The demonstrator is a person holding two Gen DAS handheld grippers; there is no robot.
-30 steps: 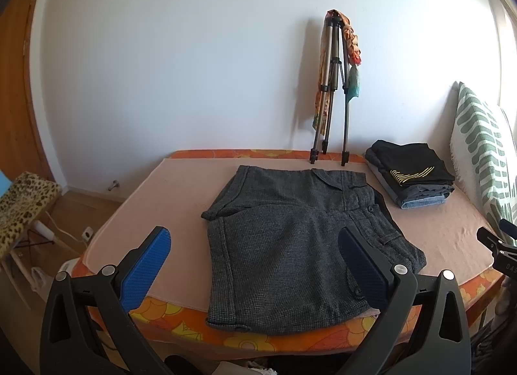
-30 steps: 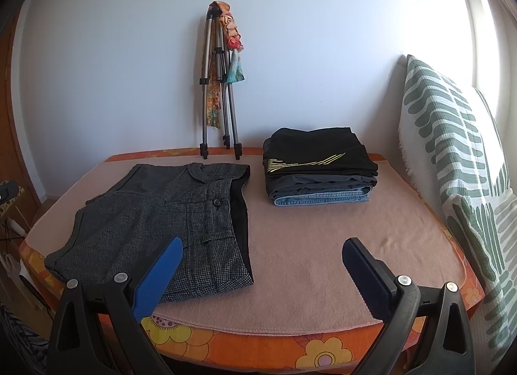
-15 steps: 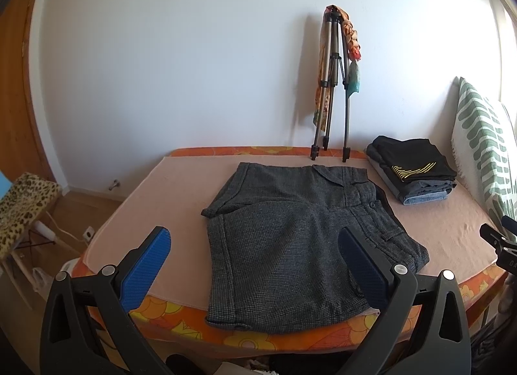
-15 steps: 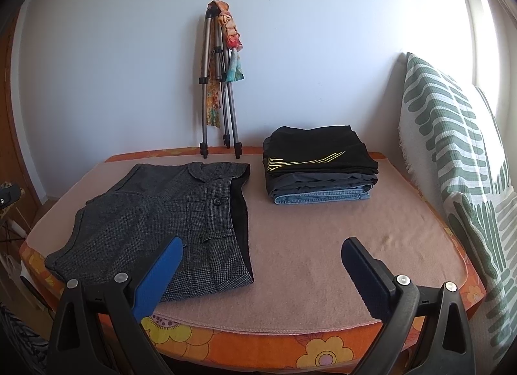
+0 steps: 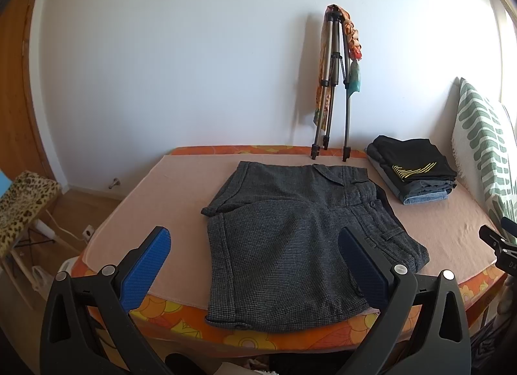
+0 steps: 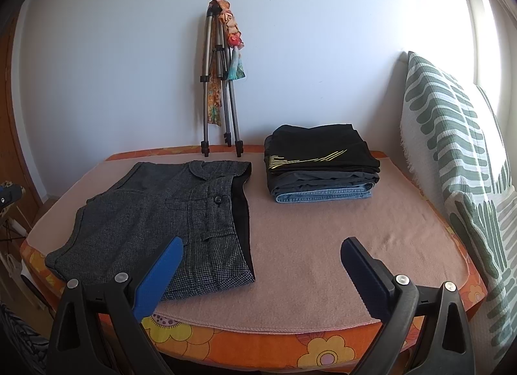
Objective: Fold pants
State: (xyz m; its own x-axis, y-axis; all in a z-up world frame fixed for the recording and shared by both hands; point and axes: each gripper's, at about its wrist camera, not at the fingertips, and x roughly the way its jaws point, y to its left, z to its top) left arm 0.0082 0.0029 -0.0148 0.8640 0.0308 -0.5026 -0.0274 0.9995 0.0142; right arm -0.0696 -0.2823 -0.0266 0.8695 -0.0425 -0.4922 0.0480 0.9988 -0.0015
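Dark grey checked shorts [image 5: 290, 233] lie flat on the pink blanket [image 5: 168, 191], folded lengthwise, waistband to the right, leg hems toward the left and front edge. They also show in the right wrist view [image 6: 161, 216]. My left gripper [image 5: 255, 258] is open and empty, held back from the bed's front edge, in front of the shorts. My right gripper [image 6: 261, 265] is open and empty, before the front edge, to the right of the shorts' waistband corner.
A stack of folded clothes [image 6: 323, 161] sits at the back right. A tripod [image 6: 219, 84] with a scarf leans on the wall. A green-patterned pillow [image 6: 458, 161] lines the right side. A leopard-print stool [image 5: 22, 200] stands at left.
Both grippers have drifted slightly; the view of the shorts shifts a little. Nothing was grasped or moved.
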